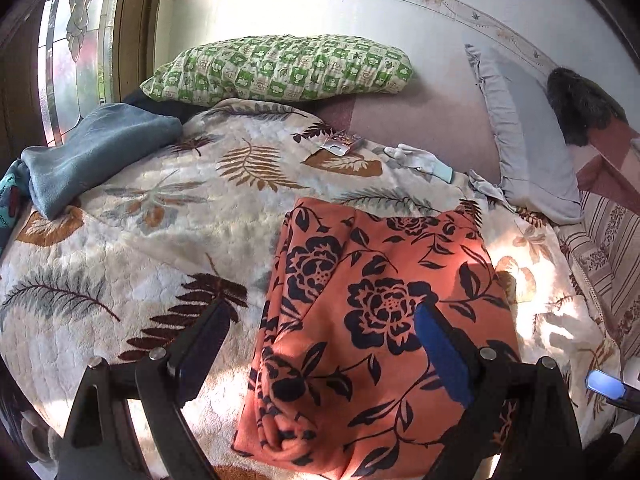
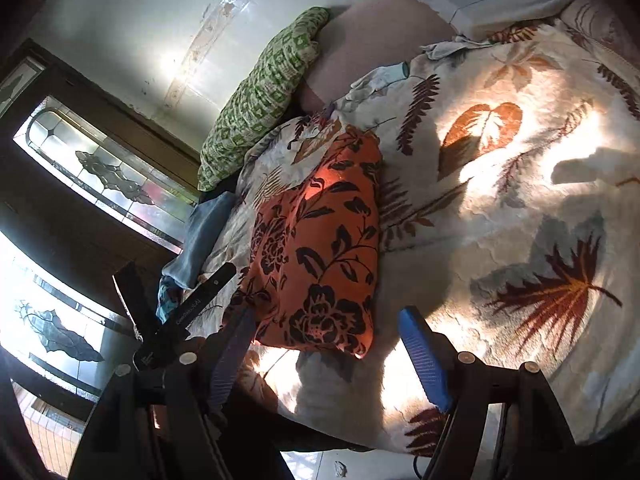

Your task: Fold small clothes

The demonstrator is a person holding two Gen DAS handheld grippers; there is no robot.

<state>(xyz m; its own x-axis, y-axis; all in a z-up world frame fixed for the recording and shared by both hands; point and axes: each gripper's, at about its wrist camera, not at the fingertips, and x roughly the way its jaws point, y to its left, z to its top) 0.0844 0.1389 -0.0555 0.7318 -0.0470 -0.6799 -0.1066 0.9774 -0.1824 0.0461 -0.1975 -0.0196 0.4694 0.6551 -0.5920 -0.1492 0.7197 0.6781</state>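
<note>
Orange floral garment [image 1: 372, 320] lies folded on the bed's leaf-print blanket [image 1: 160, 208].
Both tongs, left [image 1: 320, 340] and right [image 2: 326, 344], hover released and empty; folding looks finished, next likely another piece.

I see one garment [image 1: 372, 320] [image 2: 320, 248], orange fleece printed with dark navy roses and leaves. It lies folded into a long, thick rectangle on the leaf-patterned blanket [image 1: 140, 240] [image 2: 520, 220], layers stacked, its near end rounded and bunched, its far edge straight. Sunlight falls in patches across its top.
</note>
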